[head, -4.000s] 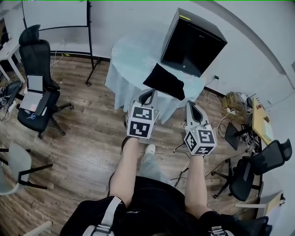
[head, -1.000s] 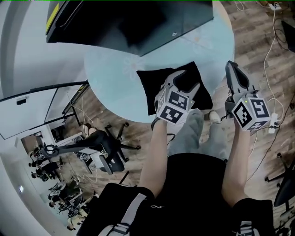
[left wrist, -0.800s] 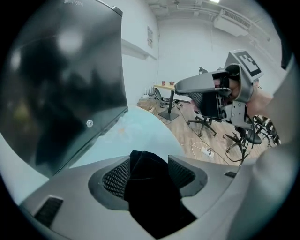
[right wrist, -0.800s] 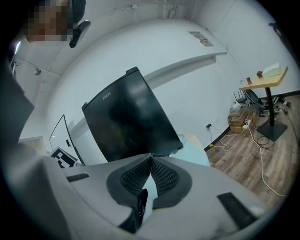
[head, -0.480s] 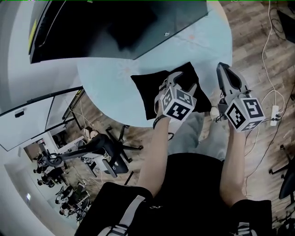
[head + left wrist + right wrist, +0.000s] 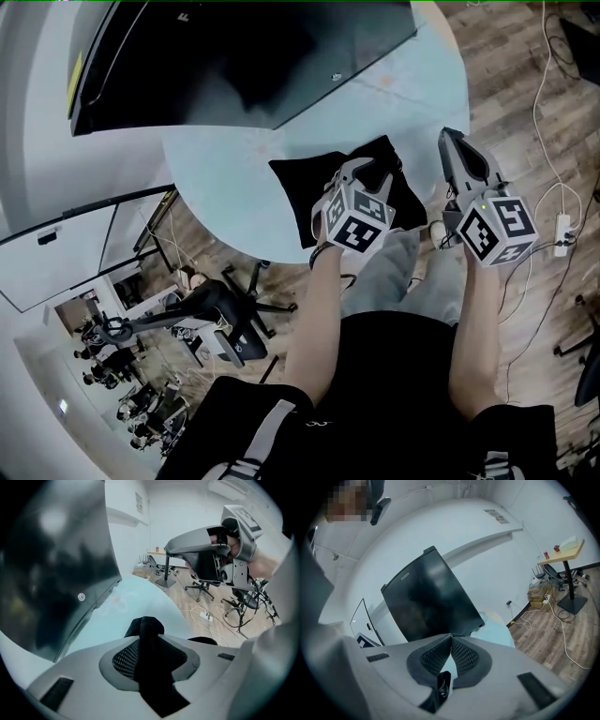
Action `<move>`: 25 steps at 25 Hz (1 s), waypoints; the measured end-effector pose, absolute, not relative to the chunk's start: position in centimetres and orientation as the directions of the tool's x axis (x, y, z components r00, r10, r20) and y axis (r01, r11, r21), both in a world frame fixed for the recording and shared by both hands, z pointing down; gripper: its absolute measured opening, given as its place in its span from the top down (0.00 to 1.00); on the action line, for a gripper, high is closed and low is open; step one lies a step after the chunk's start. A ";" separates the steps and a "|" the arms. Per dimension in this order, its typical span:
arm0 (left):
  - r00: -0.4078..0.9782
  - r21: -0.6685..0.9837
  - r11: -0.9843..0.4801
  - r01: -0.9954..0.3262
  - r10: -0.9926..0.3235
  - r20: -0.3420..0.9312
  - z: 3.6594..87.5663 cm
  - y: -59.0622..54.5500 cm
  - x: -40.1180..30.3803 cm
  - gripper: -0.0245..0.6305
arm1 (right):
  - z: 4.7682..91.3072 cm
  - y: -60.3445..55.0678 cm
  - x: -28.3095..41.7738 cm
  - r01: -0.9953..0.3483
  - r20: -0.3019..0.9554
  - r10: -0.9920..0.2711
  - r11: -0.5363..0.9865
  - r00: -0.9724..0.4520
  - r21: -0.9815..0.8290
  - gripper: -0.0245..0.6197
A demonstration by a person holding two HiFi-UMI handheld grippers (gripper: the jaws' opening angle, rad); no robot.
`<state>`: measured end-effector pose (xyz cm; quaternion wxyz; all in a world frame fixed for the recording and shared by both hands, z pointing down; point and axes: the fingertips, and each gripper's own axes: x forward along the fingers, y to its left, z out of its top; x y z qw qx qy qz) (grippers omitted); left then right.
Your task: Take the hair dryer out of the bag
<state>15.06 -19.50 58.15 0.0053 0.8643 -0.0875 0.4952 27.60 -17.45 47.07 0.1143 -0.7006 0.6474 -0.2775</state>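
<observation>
We see the right gripper [image 6: 451, 638] w/ jaws pressed together, mesh pads [image 6: 465, 657] touching. Straight ahead at 12 stands a black cabinet [image 6: 429, 597] on a pale blue table [image 6: 499, 631]. At 3, wood floor [image 6: 548, 644] w/ a white cable [image 6: 565, 639]; at 2, a small desk [image 6: 568, 549]; at 9, a whiteboard [image 6: 360, 618] edge.

Black fabric bag [image 6: 305, 192] flat near table [image 6: 225, 159] edge; fold pinched in left claw [image 6: 367, 169].

Round table [image 6: 230, 159]: black bag [image 6: 307, 190], black box [image 6: 234, 47]
</observation>
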 end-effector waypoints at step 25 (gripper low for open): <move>0.601 0.006 -0.899 -0.439 -0.288 0.746 52.2 -21.7 11.2 0.94 | 46.9 -20.1 23.7 -0.868 0.310 -0.931 0.012 -0.190 -0.496 0.83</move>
